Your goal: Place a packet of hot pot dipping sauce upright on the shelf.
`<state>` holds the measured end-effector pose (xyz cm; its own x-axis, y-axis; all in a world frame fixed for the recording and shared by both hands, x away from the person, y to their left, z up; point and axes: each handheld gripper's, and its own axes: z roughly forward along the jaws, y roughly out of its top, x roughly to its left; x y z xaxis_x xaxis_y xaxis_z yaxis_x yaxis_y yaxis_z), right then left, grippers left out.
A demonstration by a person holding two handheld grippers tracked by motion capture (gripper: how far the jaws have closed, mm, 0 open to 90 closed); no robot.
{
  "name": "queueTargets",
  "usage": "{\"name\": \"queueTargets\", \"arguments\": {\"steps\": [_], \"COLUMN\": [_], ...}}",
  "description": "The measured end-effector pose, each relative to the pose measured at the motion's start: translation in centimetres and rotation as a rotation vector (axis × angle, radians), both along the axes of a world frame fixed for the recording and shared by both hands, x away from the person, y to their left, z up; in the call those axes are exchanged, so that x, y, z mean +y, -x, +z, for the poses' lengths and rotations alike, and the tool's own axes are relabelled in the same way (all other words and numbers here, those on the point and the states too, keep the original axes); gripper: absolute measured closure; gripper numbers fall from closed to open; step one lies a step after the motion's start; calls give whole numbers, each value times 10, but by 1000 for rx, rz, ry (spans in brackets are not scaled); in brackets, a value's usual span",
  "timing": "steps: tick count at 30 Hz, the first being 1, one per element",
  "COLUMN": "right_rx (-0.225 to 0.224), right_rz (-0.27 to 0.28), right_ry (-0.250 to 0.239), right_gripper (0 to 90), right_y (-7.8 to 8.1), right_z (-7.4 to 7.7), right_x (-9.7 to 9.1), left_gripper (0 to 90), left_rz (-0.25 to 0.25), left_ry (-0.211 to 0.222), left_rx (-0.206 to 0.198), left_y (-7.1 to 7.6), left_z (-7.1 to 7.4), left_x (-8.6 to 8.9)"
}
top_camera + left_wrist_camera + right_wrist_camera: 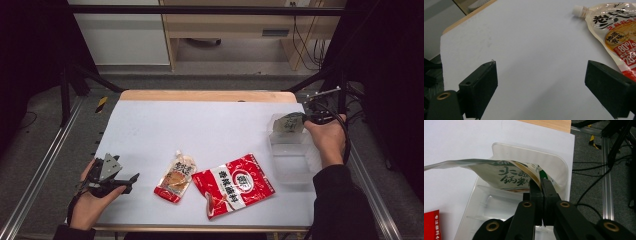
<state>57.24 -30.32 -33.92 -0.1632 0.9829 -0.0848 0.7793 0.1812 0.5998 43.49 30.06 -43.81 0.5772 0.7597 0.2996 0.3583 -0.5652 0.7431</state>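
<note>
Worktop (210, 120): white, wood-edged. Clear tray (292, 162), three o'clock. Red packet (235, 185), six o'clock. Spouted pouch (176, 177), seven o'clock. Green-print sachet (506, 176), over the tray's far end, pinched at one corner by the right claw (541, 183). Left claw (541, 82) stood apart, empty, eight o'clock. Risk: the limp sachet might drape over the tray's rim and miss.

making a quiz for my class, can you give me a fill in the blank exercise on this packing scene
1. The right hand-held gripper is shut on a green and white pouch held above the clear plastic ____.
2. The jaws of the left hand-held gripper stand ____, with nothing between them.
3. The large sachet lying flat on the white table is mostly ____ in colour.
4. The small spouted pouch lies to the ____ of the large sachet in the high view.

Missing words: tray; open; red; left
</note>
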Motion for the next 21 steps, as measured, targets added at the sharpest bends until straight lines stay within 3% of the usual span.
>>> {"name": "queueTargets", "arguments": {"steps": [8,13,16,21], "right_rx": [-49,-79,-96,-111], "right_rz": [43,78,89,108], "right_ry": [22,50,59,77], "right_gripper": [750,550,482,433], "right_y": [3,5,6,7], "right_z": [2,3,3,2], "right_x": [-3,-3,-3,0], "left_gripper": [109,109,109,108], "left_rz": [1,2,3,4], "left_ry": [-3,-4,-6,-5], "left_rx": [-1,-2,-3,-3], "left_y": [0,0,0,0], "left_z": [0,0,0,0], "left_x": [0,1,1,1]}}
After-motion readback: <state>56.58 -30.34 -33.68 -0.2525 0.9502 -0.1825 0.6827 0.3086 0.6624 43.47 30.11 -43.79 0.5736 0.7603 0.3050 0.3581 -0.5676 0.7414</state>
